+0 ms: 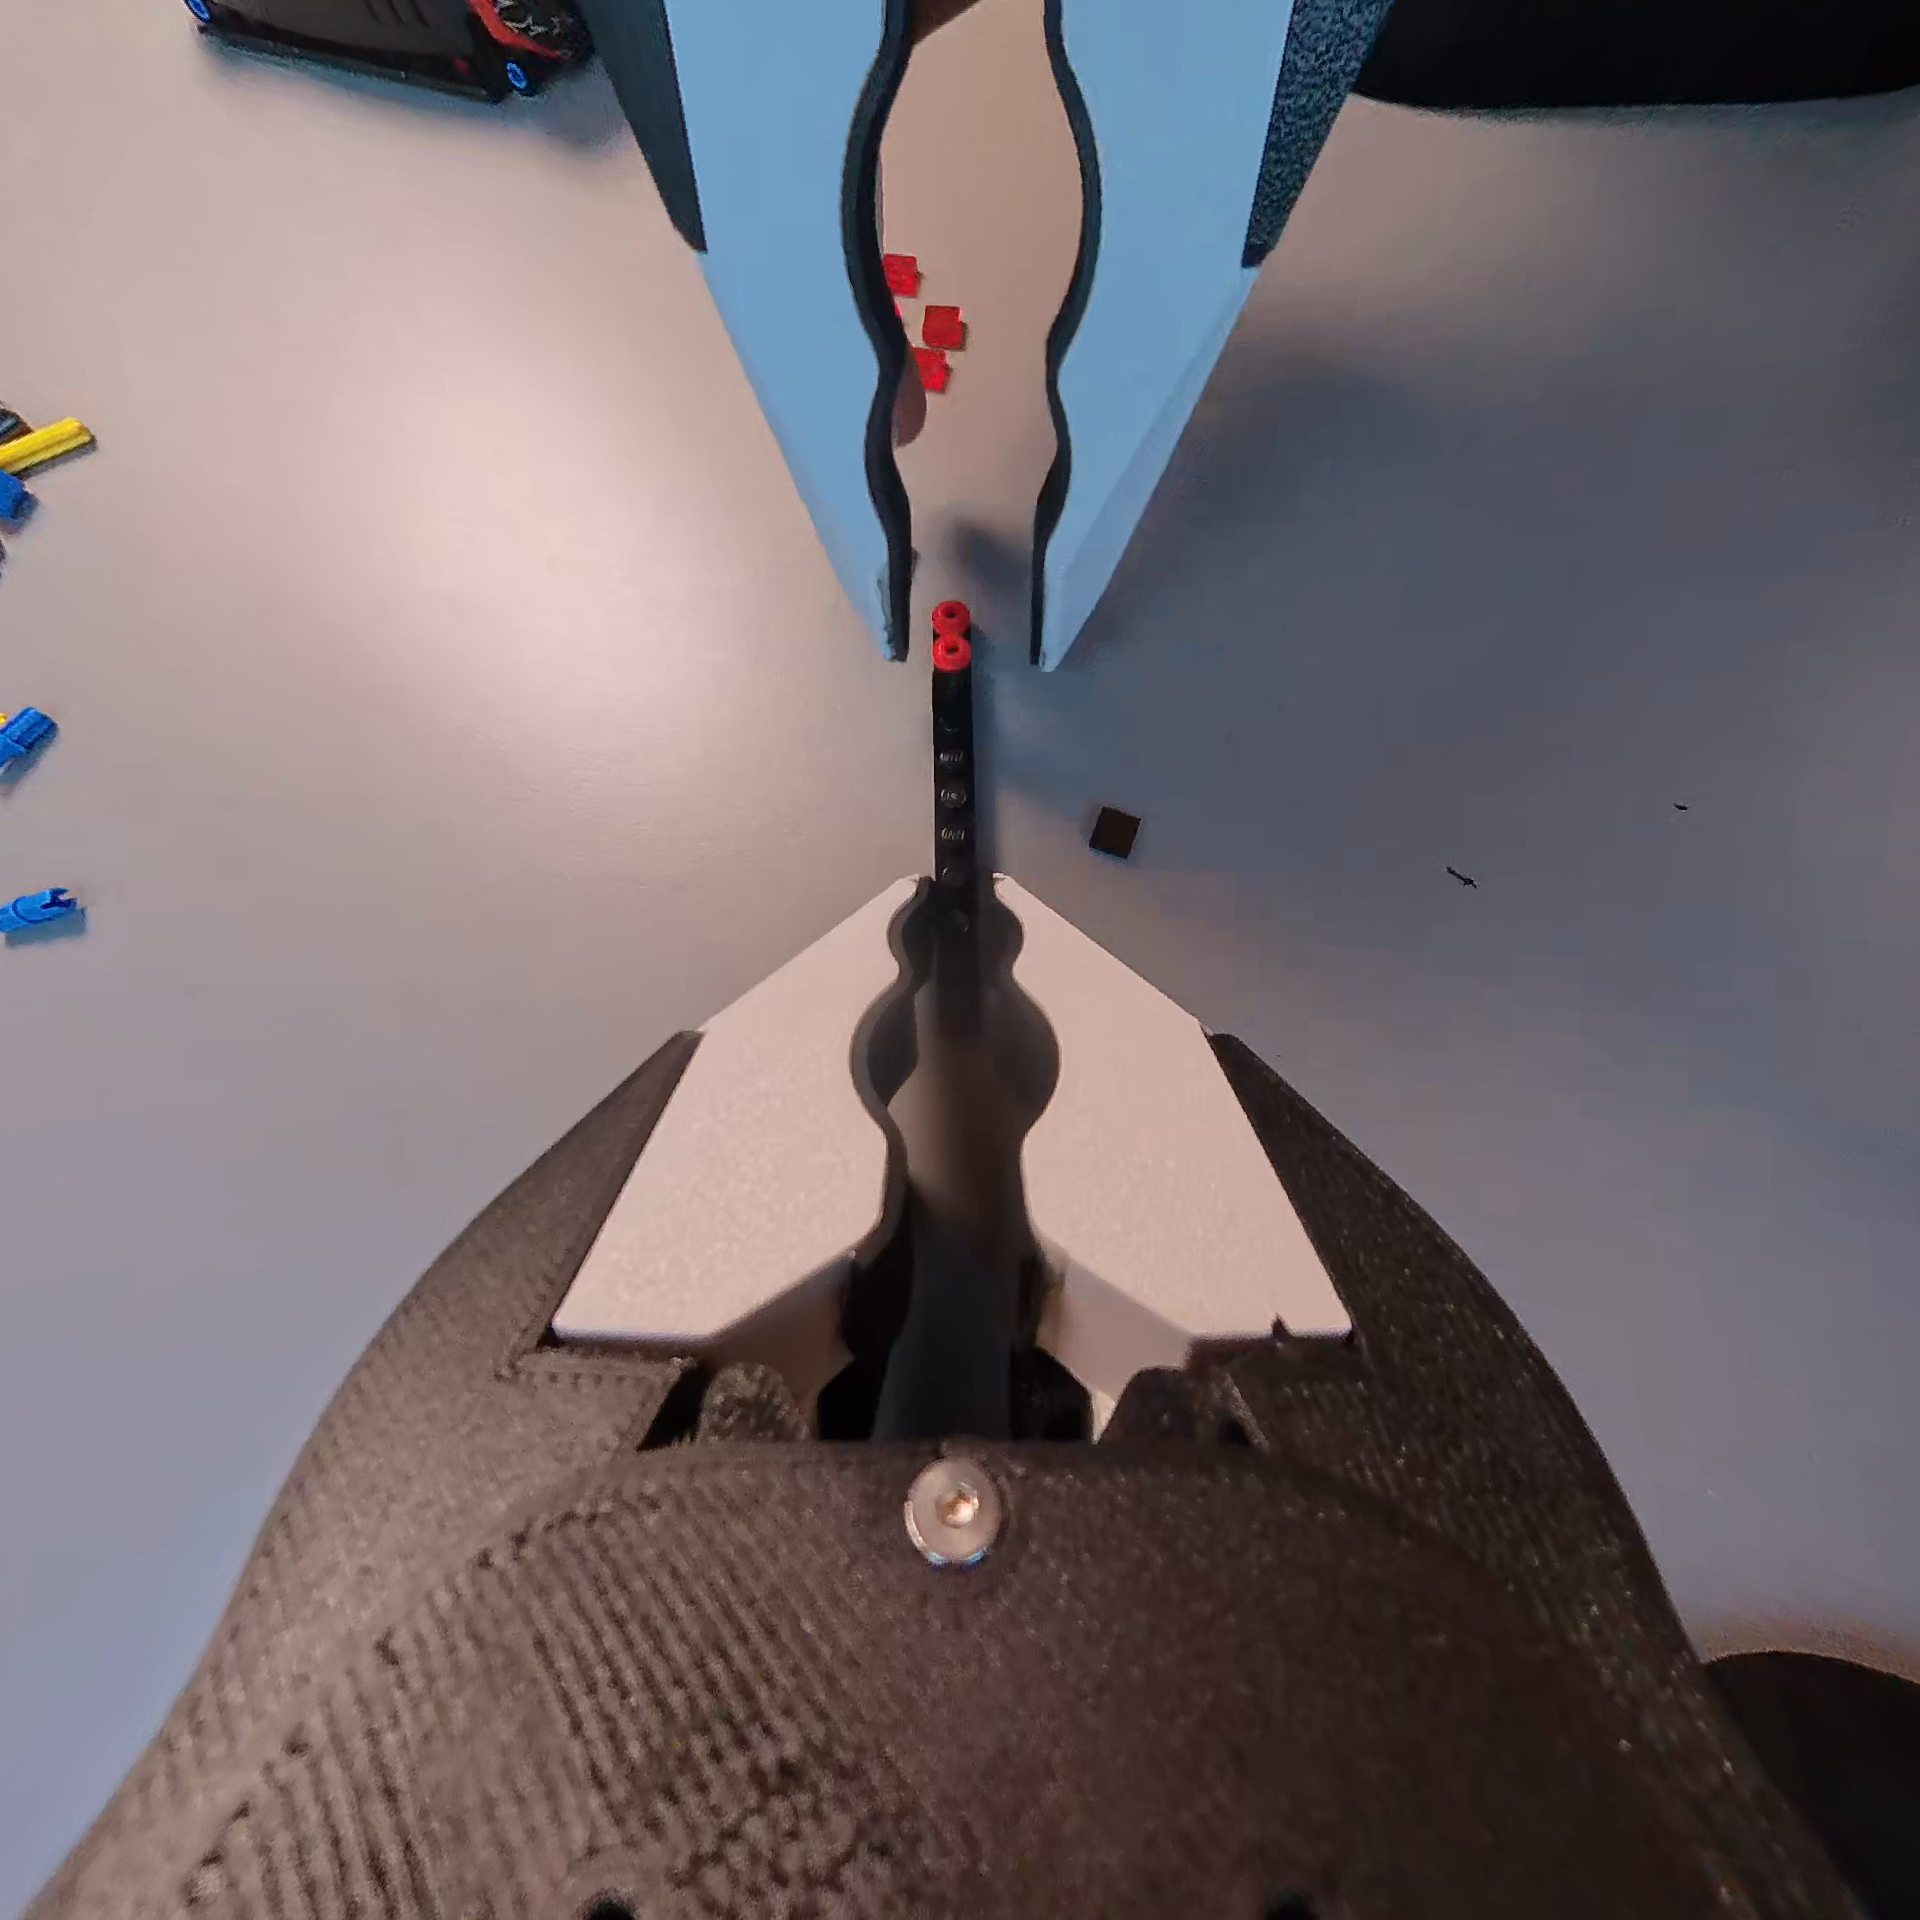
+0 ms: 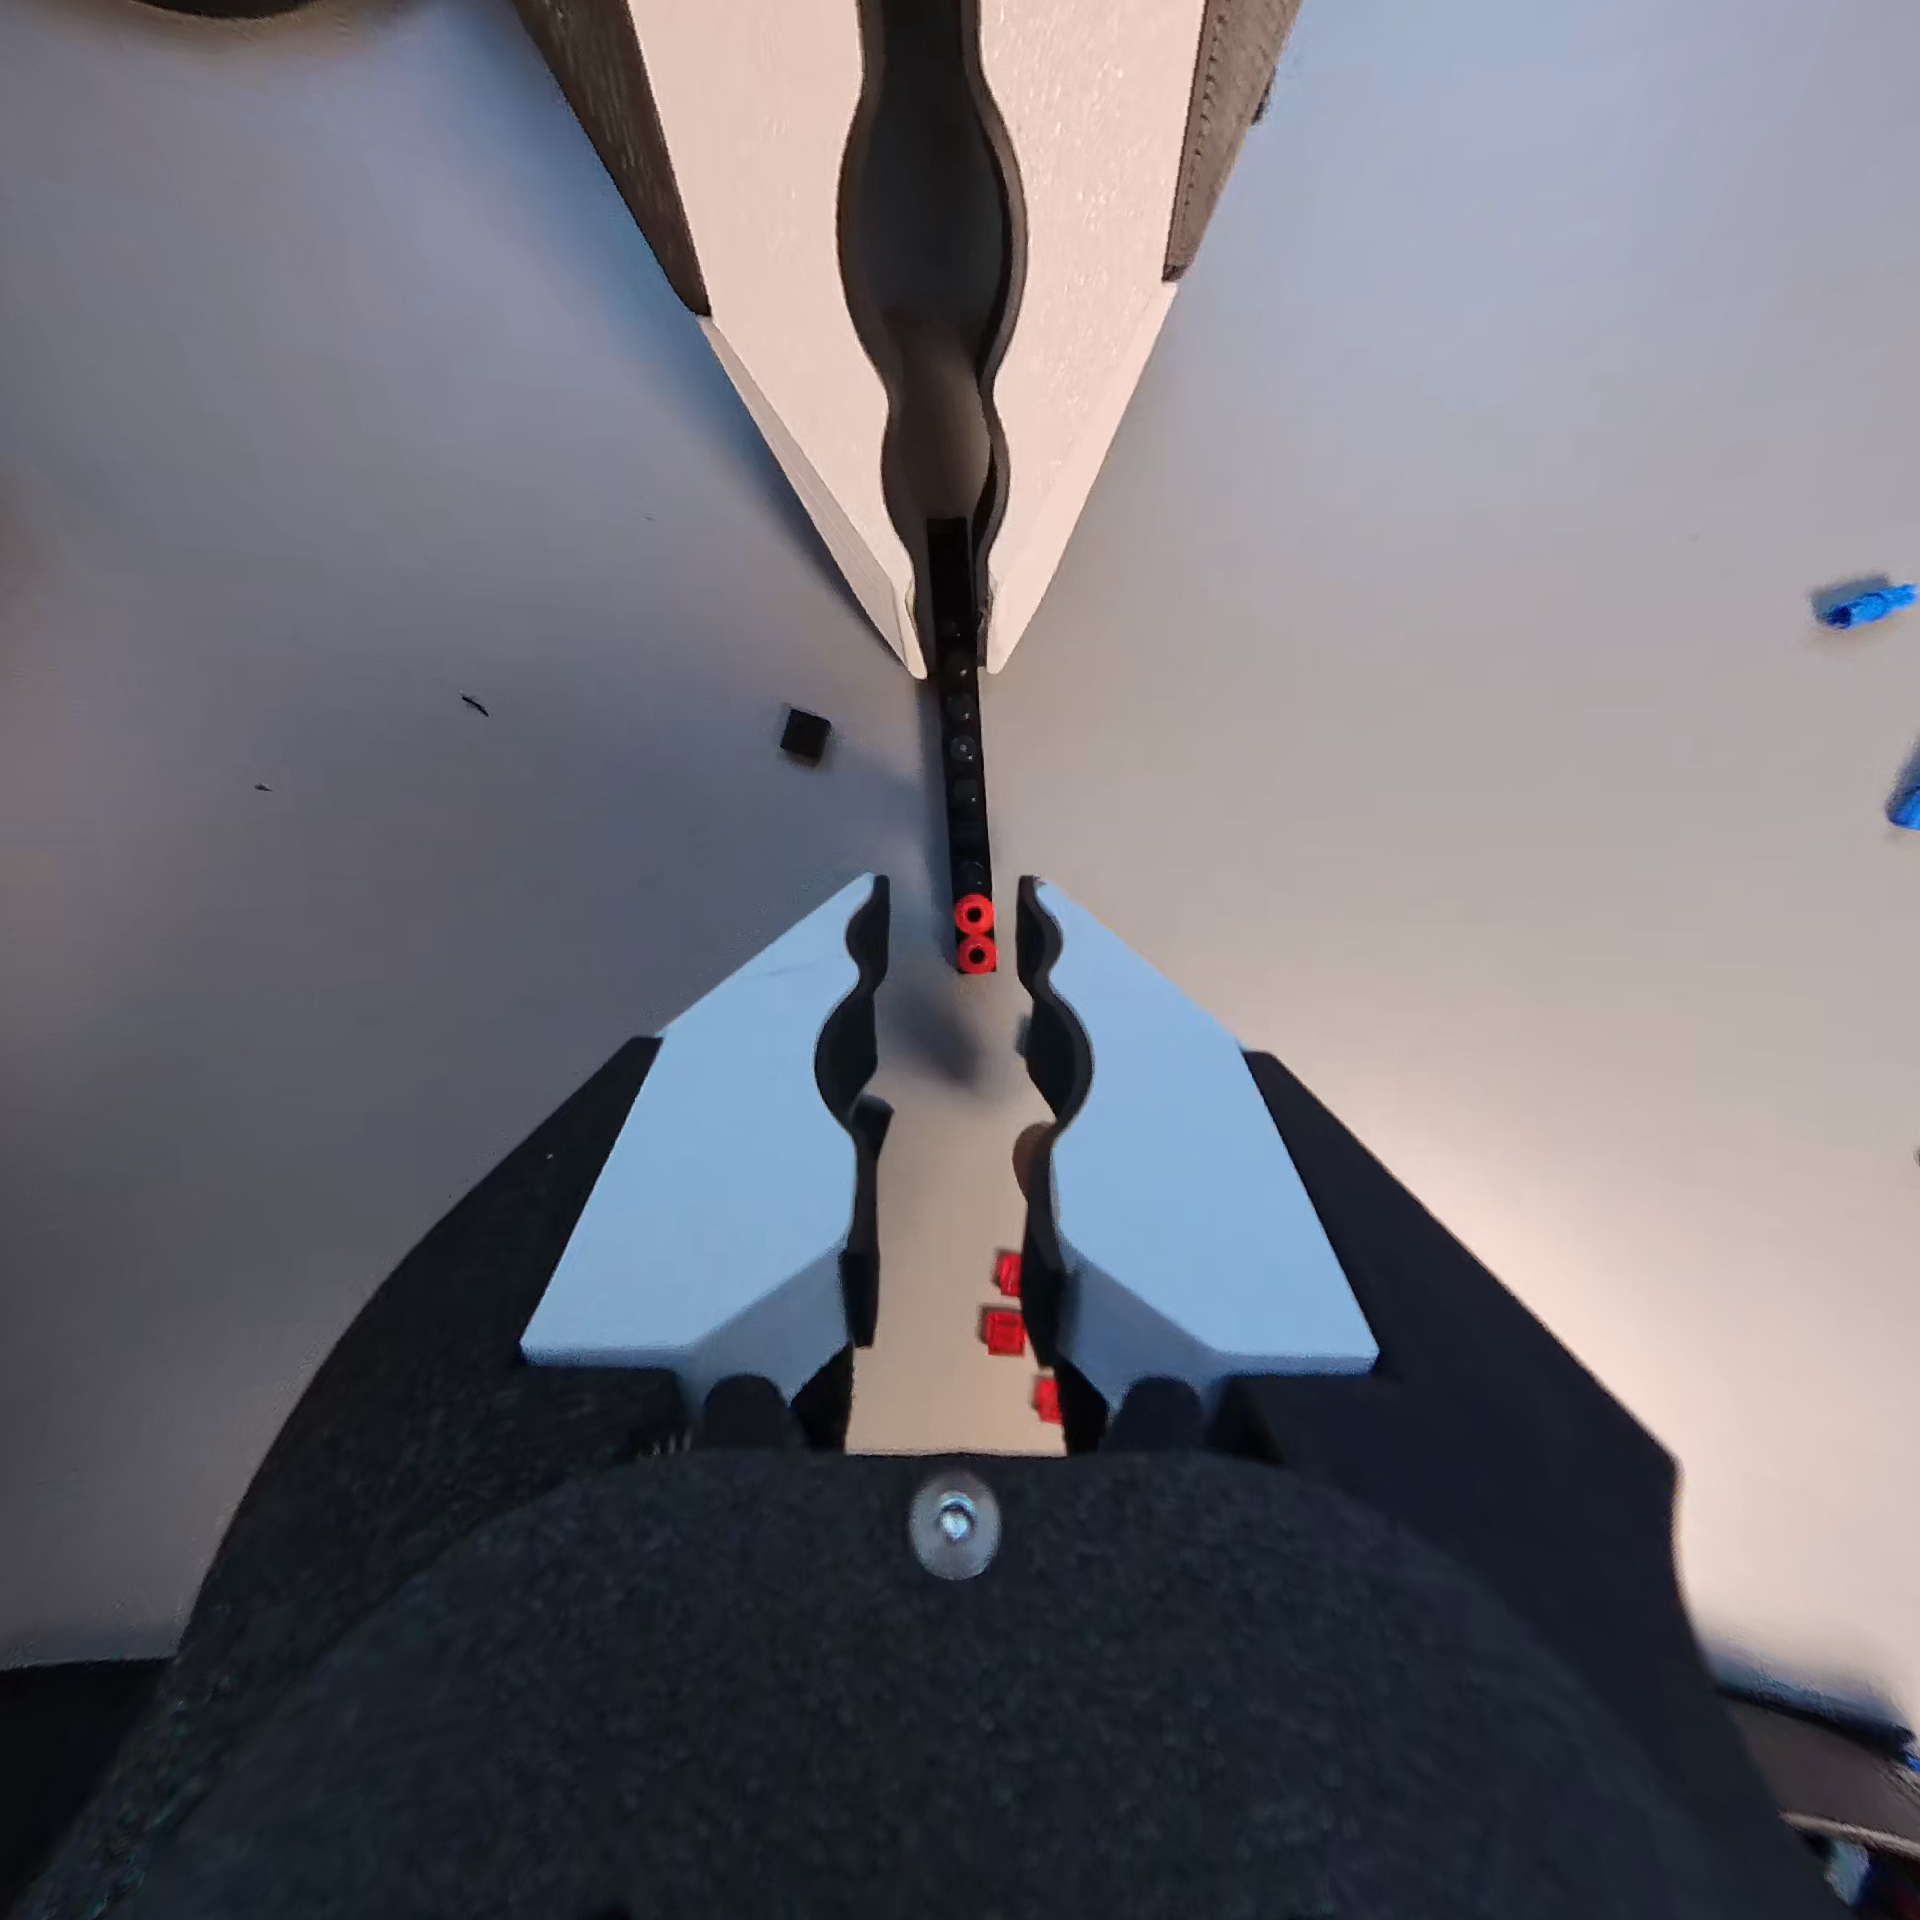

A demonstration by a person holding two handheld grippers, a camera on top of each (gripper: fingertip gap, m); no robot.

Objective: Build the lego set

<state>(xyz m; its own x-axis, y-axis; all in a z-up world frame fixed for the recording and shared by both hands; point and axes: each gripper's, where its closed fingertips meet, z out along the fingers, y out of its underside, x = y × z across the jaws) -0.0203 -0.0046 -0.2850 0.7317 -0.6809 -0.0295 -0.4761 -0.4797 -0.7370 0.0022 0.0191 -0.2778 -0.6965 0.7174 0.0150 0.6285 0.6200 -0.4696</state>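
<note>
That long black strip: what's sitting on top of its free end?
Two small red round studs sit on the black strip. Its other end is hidden inside the left gripper.

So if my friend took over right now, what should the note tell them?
Left gripper: shut on the black strip, holding it level above the table.
Right gripper: open, empty, its tips either side of the strip's free end.
Done: two red studs sit on that free end.
Spare parts: three red tiles under the right gripper, a small black tile beside the strip, blue pins off to the side.
Left: most of the strip is bare; the rest of the set is unbuilt.
</note>
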